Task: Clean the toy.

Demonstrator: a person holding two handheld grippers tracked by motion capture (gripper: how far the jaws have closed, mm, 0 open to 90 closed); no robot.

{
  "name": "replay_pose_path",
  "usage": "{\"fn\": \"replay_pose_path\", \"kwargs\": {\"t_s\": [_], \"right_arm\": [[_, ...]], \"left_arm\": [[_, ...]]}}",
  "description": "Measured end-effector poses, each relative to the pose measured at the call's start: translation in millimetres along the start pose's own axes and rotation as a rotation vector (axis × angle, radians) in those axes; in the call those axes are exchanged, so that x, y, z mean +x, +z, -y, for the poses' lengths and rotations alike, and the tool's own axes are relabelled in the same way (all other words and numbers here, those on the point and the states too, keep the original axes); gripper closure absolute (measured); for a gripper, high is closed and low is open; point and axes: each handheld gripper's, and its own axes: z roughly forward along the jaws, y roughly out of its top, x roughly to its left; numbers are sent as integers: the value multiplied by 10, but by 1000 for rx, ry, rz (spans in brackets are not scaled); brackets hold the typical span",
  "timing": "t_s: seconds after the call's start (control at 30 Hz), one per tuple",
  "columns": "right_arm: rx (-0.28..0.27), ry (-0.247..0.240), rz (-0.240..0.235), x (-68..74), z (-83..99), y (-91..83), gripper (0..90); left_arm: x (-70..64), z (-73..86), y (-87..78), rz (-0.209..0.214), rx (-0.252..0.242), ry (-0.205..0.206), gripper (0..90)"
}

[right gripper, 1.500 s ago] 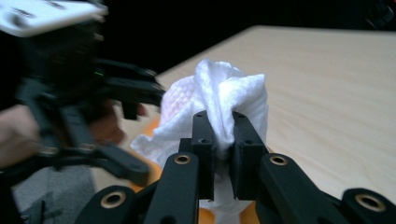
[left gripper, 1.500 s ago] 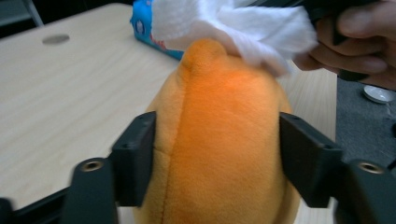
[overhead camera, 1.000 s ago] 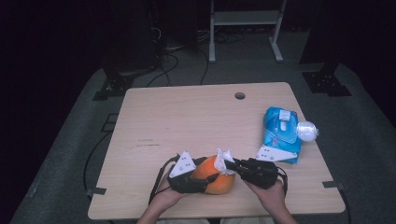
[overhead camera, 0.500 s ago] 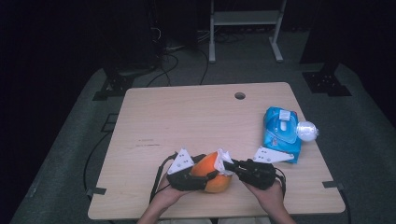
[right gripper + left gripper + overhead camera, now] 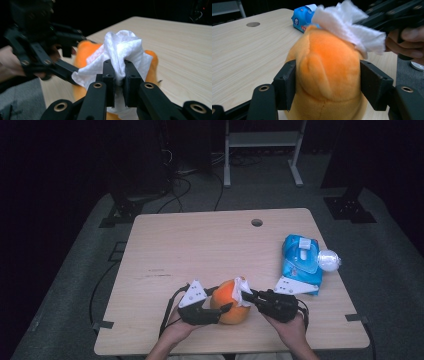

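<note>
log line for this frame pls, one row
left gripper: shut on orange plush toy, held on table | right gripper: shut on white wipe, pressed on toy top | wipes pack: far right, untouched

Count: one orange plush toy (image 5: 229,300), one white wipe (image 5: 242,290), two grippers, left gripper (image 5: 216,311) and right gripper (image 5: 252,295), both at the near edge. Far right: one blue wipes pack (image 5: 301,262), one clear ball (image 5: 328,260) touching its right side. One table (image 5: 200,245), one cable hole (image 5: 257,222) on its far side.
</note>
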Motion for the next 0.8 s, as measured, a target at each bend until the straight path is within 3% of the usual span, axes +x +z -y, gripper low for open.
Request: {"fn": "replay_pose_path", "kwargs": {"t_s": [0.07,0.13,0.17,0.2,0.27,0.33,0.37,0.47,0.53,0.6,0.7,0.8], "right_arm": [[13,35,13,-86,51,30,810],[17,74,35,-161,85,27,811],[10,85,33,-163,82,13,811],[8,72,26,-126,69,5,810],[9,24,-3,-6,33,14,809],[13,-19,-11,51,-14,8,809],[14,-22,-4,31,-30,-3,809],[31,31,52,-134,-1,-31,809],[40,74,45,-198,41,-48,811],[45,54,28,-132,21,-53,811],[38,-15,-34,72,-60,-28,811],[22,-37,-23,100,-109,-11,810]], "left_arm": [[14,31,15,10,-9,-20,282],[2,51,69,-3,38,-2,195],[-16,76,102,-9,47,4,193],[-36,99,127,-5,46,6,220],[-105,109,146,-8,49,65,318],[-138,91,139,-1,55,81,339],[-135,94,135,6,52,81,342],[-134,107,138,24,46,89,327],[-125,89,163,6,49,67,245],[-128,91,186,-10,44,56,211],[-178,47,150,-80,31,135,358],[-195,-7,95,-113,25,187,376]]}}
